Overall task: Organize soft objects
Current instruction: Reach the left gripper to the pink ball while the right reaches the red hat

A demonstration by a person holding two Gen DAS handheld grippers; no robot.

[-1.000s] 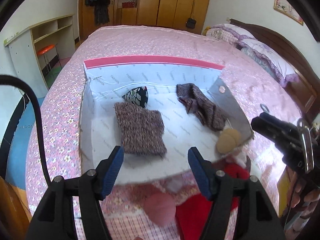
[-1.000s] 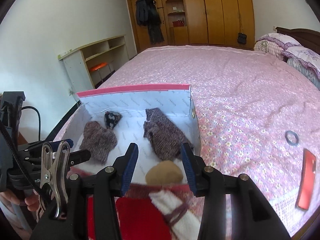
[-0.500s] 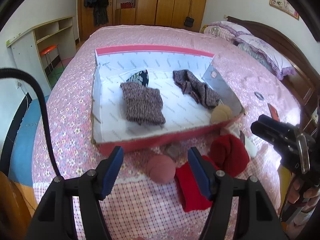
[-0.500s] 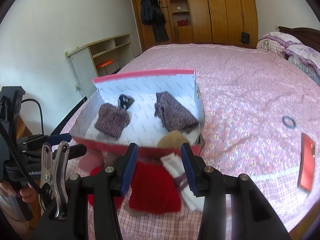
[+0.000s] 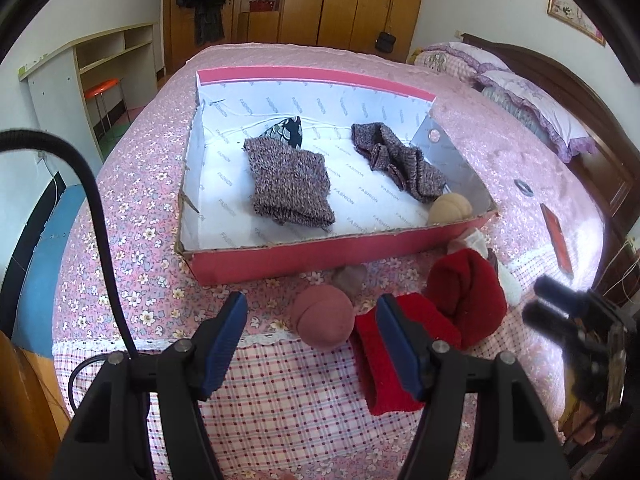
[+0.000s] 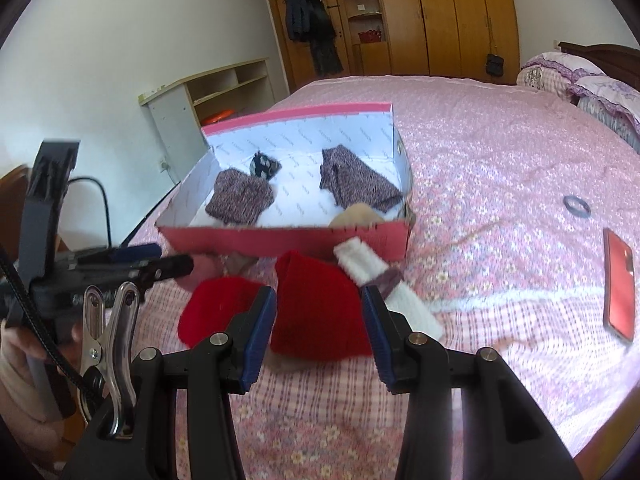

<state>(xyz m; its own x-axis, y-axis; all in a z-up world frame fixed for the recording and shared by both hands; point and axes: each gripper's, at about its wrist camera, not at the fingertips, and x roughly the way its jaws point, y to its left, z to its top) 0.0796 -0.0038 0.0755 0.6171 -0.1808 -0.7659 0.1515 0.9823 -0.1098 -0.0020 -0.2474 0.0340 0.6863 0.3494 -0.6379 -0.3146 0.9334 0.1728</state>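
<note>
A red cardboard box [image 5: 304, 254] [image 6: 280, 236] with white lining sits on the bed. In it lie two folded knitted pieces [image 5: 290, 184] [image 5: 398, 160], a black patterned roll [image 5: 286, 132] and a tan ball [image 5: 450, 208]. In front of the box lie a pink ball [image 5: 322, 316], two red knitted items [image 5: 394, 364] [image 5: 466, 296] [image 6: 316, 308] and a white sock [image 6: 384, 280]. My left gripper [image 5: 312, 344] is open and empty above the pink ball. My right gripper [image 6: 318, 328] is open and empty over a red item.
A red phone [image 6: 620, 284] and a dark ring [image 6: 577, 204] lie on the pink bedspread to the right. Pillows [image 5: 528, 92] and a headboard are at the far right. A white shelf unit [image 5: 88, 68] and wardrobes [image 5: 360, 0] stand beyond the bed.
Both grippers have pulled back from the box toward the bed's near edge, so the loose items in front of the box have come into view. Both stay open.
</note>
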